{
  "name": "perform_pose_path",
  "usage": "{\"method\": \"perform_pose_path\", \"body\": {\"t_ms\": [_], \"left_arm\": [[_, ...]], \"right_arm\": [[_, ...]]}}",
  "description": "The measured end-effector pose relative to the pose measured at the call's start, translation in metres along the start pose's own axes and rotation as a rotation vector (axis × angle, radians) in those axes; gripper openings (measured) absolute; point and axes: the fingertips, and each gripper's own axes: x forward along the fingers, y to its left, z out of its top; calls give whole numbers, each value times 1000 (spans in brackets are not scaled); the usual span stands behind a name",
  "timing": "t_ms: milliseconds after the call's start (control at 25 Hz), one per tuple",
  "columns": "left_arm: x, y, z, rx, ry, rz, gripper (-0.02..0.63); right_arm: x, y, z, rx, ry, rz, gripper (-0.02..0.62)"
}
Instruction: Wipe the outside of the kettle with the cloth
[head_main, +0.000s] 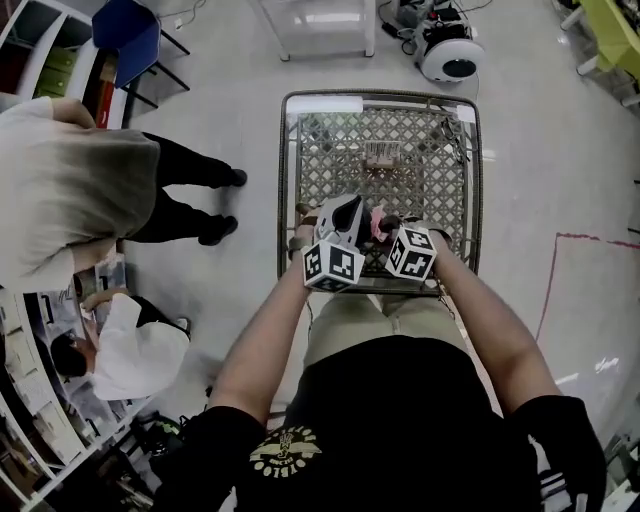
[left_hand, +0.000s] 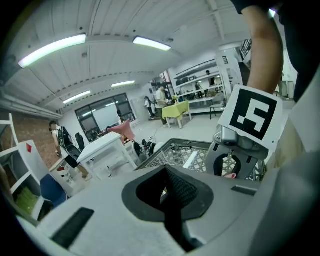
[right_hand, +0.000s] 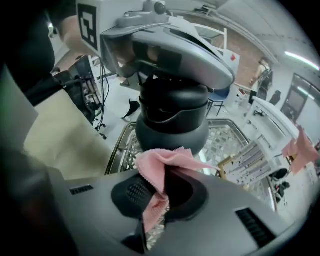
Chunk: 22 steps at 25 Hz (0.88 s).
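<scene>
- Right gripper view: the right gripper has its jaws clamped on the pink cloth, whose fold touches the dark kettle.
- Left gripper: jaws closed, seemingly on the kettle's handle, above the wire cart.
- Best to press the cloth flatter and sweep around the kettle.

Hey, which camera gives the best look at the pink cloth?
The right gripper view: the pink cloth fills the centre, pinched in the right gripper's shut jaws in front of the dark kettle. The head view shows only a small pink patch; the left gripper view shows a tiny sliver at most.
</scene>
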Motion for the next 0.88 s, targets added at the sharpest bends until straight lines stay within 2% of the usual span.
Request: {"method": "perform_pose_path", "body": {"t_ms": [240,440,640,880], "left_arm": [[0,-3,6,-27,6,10,-3],[-1,5,0,-15,3,33,-3],[2,8,-2,-20,3,39,-3],[2,3,-4,-25,6,41,-3]], "right_arm": [[3,-15,-11,-82,-7,18,37],[13,-37,-5,-96,-27,-7,37],[30,-63,-3,-165,-17,-36,37],[60,-60,-22,-268,37,15,37]]}}
